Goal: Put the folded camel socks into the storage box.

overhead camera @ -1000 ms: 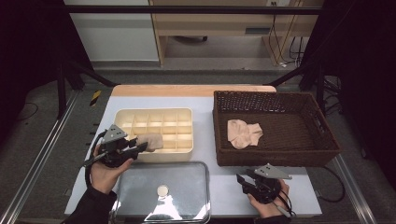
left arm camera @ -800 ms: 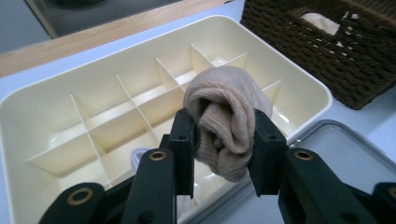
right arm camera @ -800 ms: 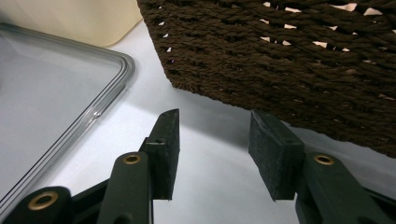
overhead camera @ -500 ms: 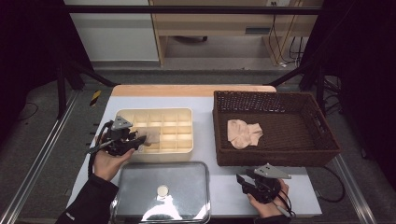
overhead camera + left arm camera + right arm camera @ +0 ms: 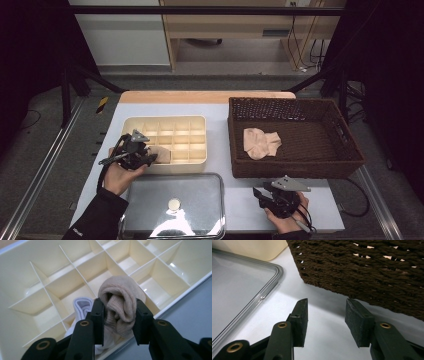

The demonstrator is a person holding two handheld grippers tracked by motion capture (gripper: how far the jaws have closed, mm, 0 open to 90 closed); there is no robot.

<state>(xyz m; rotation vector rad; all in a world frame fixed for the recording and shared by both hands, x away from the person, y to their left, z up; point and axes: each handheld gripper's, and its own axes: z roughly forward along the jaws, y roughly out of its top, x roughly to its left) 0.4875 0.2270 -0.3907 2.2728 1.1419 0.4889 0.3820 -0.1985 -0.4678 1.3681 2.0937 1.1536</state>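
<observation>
My left gripper [image 5: 117, 315] is shut on a rolled beige sock [image 5: 119, 301] and holds it over the near-left corner of a cream divided organizer box [image 5: 176, 131]. In the high view the left gripper [image 5: 150, 157] sits at that box's front-left corner with the beige sock [image 5: 161, 154] at its tip. A white sock [image 5: 82, 306] lies in the compartment just below. A second beige sock [image 5: 261, 142] lies in the brown wicker basket [image 5: 345, 135]. My right gripper [image 5: 259, 194] rests open near the table's front, in front of the basket [image 5: 367, 267], with nothing between its jaws [image 5: 327, 320].
A clear plastic lid [image 5: 172, 207] with a round knob lies at the table's front between the two hands; its rim [image 5: 265, 293] lies left of the right gripper. The white tabletop [image 5: 217, 115] has bare room between box and basket.
The left gripper with the beige sock has moved from the table's left edge to the right and forward, over the organizer's near-left compartments. The right gripper has stayed put.
</observation>
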